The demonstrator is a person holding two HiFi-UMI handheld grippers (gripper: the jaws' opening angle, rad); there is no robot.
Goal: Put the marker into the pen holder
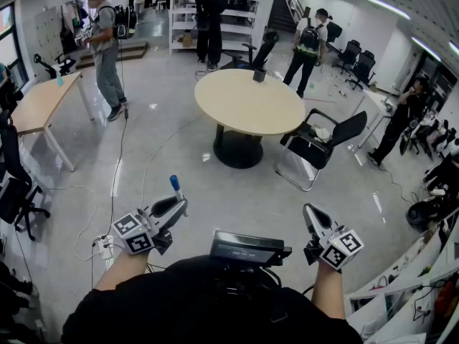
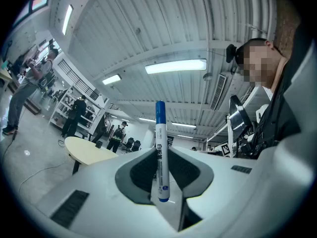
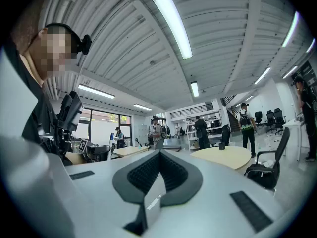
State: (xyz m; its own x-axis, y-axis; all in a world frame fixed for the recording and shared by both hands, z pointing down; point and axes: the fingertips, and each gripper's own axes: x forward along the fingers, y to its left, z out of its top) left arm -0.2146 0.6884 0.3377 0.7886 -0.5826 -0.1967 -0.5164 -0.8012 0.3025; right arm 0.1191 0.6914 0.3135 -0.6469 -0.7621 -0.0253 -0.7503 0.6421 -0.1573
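Evidently left gripper [image 1: 179,205] gripped the marker [image 2: 160,152] upright, blue cap up. Right gripper [image 1: 309,213] was closed, empty. Likely pen holder [image 1: 259,75] stood on the counter's [image 1: 229,113] far edge, well ahead.

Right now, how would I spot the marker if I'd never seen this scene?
From the round beige table mid-floor, drop to the left gripper at the head view's lower left. The marker stands clamped between its fingers: white barrel, blue cap up, while the right gripper is empty.
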